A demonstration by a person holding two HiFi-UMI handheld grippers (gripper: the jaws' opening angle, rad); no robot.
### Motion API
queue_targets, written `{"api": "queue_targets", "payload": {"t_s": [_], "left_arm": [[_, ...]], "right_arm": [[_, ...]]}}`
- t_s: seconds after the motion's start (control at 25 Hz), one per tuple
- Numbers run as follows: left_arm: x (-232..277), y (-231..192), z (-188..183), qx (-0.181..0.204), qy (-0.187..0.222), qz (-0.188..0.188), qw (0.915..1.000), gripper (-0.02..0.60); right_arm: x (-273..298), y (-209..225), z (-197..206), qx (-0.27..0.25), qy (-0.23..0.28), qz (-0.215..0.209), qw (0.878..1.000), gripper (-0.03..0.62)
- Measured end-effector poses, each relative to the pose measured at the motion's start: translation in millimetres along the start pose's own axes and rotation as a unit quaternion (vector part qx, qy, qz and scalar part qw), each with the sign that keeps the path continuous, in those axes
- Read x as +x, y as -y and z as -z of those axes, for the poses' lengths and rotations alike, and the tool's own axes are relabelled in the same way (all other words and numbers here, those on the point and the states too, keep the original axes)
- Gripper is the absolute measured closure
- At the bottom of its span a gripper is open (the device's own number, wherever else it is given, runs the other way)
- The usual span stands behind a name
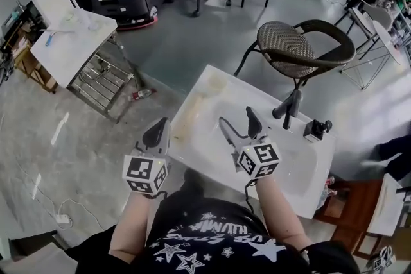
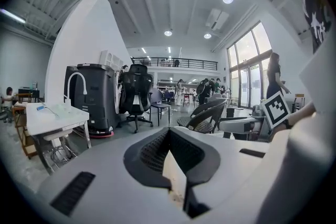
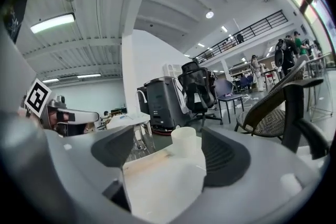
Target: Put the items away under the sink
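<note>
The white cup (image 3: pixel 185 140) stands upright at the far corner of the sink top (image 1: pixel 192 135), straight ahead of the wide-open, empty right gripper (image 1: pixel 237 119), which is nearer than the closed left gripper (image 1: pixel 158 131).

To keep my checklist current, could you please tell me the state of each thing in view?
left tongs: shut, empty.
right tongs: open, gripping nothing.
white cup: upright on the sink top, beyond the right tongs.
black faucet: no water seen running.
wicker chair: upright, seat empty.
</note>
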State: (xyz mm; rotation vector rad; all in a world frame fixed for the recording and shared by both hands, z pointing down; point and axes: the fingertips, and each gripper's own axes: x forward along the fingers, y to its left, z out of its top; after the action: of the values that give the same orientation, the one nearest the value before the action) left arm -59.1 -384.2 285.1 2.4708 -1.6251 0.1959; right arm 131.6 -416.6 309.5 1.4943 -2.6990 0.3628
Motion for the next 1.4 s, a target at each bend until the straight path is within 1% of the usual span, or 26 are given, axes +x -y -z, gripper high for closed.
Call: {"api": "queue_targets", "payload": {"t_s": [0.08, 0.16, 0.36, 0.48, 0.64, 0.8, 1.0, 1.2, 1.32, 1.4], "left_arm": [[12, -12, 2, 0.007, -0.002, 0.005, 1.0, 0.572], [24, -23, 2, 0.016, -0.003, 0.008, 0.9998, 0.572], [57, -46, 6, 0.011, -0.014, 0.028, 0.9994, 0.572], [76, -54, 9, 0.012, -0.021, 0.044, 0.9987, 0.572], [95, -67, 15, 0.01, -0.019, 0.055, 0.9982, 0.572], [107, -78, 21, 0.005, -0.024, 0.061, 0.9978, 0.572], [120, -85, 28, -0.003, -0.033, 0.069, 0.9971, 0.572], [130, -87, 30, -0.002, -0.04, 0.082, 0.9958, 0.572], [135, -87, 31, -0.005, -0.041, 0.087, 0.9953, 0.572], [139, -87, 31, -0.005, -0.041, 0.091, 0.995, 0.572]], "right_arm": [[14, 6, 5, -0.013, 0.003, 0.021, 1.0, 0.189], [27, 12, 9, -0.017, 0.003, 0.035, 0.999, 0.174], [61, 25, 22, -0.035, -0.015, 0.074, 0.996, 0.175], [79, 32, 36, -0.03, -0.036, 0.088, 0.995, 0.175], [102, 41, 56, -0.031, -0.061, 0.105, 0.992, 0.175], [124, 43, 66, -0.038, -0.059, 0.106, 0.992, 0.177], [144, 56, 73, -0.046, -0.066, 0.12, 0.989, 0.177], [157, 63, 76, -0.059, -0.07, 0.116, 0.989, 0.177], [166, 59, 76, -0.072, -0.079, 0.111, 0.988, 0.177], [170, 59, 76, -0.073, -0.083, 0.117, 0.987, 0.177]]}}
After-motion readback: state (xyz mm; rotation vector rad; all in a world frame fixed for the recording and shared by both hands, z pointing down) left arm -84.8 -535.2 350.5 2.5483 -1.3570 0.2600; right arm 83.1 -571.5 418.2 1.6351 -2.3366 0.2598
